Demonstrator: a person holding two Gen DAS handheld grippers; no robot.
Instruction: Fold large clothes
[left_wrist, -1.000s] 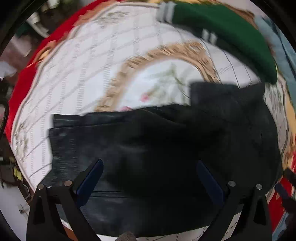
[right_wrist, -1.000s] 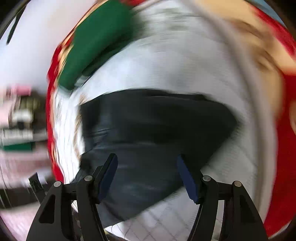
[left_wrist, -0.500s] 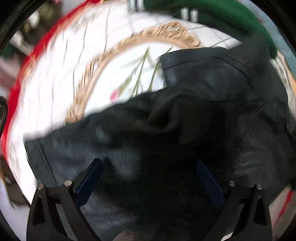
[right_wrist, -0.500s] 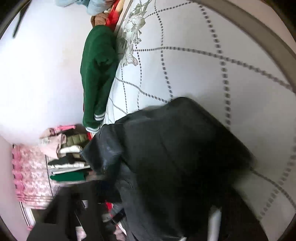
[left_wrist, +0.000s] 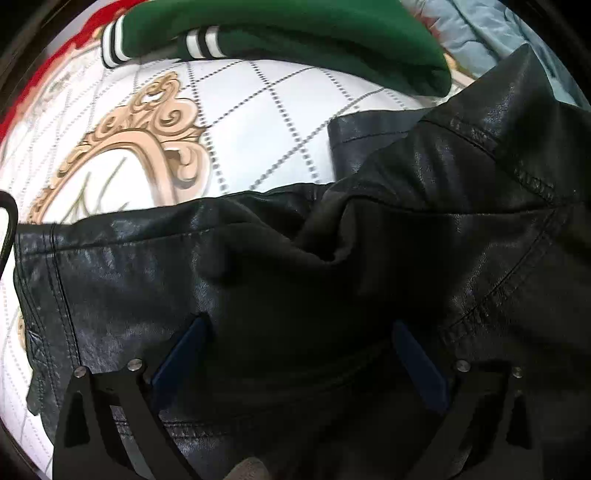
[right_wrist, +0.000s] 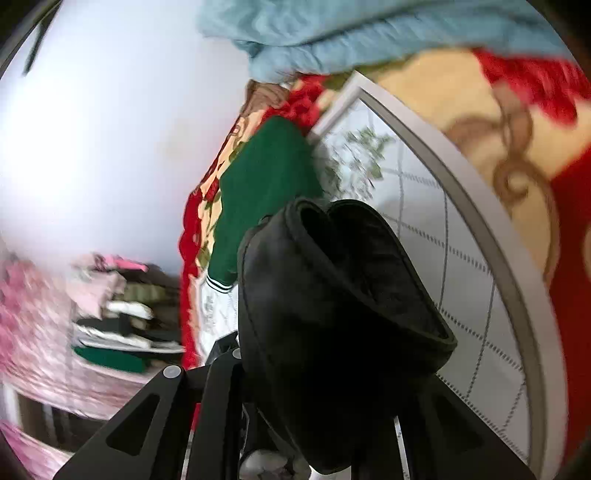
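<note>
A black leather jacket (left_wrist: 332, 280) is spread on the quilted bed (left_wrist: 258, 122) beneath the wide-spread left gripper (left_wrist: 299, 354). Its bunched edge (right_wrist: 332, 295) is pinched by the right gripper (right_wrist: 317, 417). A green garment (left_wrist: 280, 33) lies beyond.

Black leather jacket (left_wrist: 332, 266), glossy, stitched seams, crumpled on patterned bedcover, one part apparently lifted (right_wrist: 332, 295)

Setting: home bedroom. Evidence: bed with white quilted cover (left_wrist: 258, 122) (gold scroll print), red floral blanket (right_wrist: 569, 302) beneath it, plain wall (right_wrist: 110, 129), shelves of folded clothes (right_wrist: 114, 332) at one side, pink patterned fabric (right_wrist: 26, 332) beside them (blurred).
</note>
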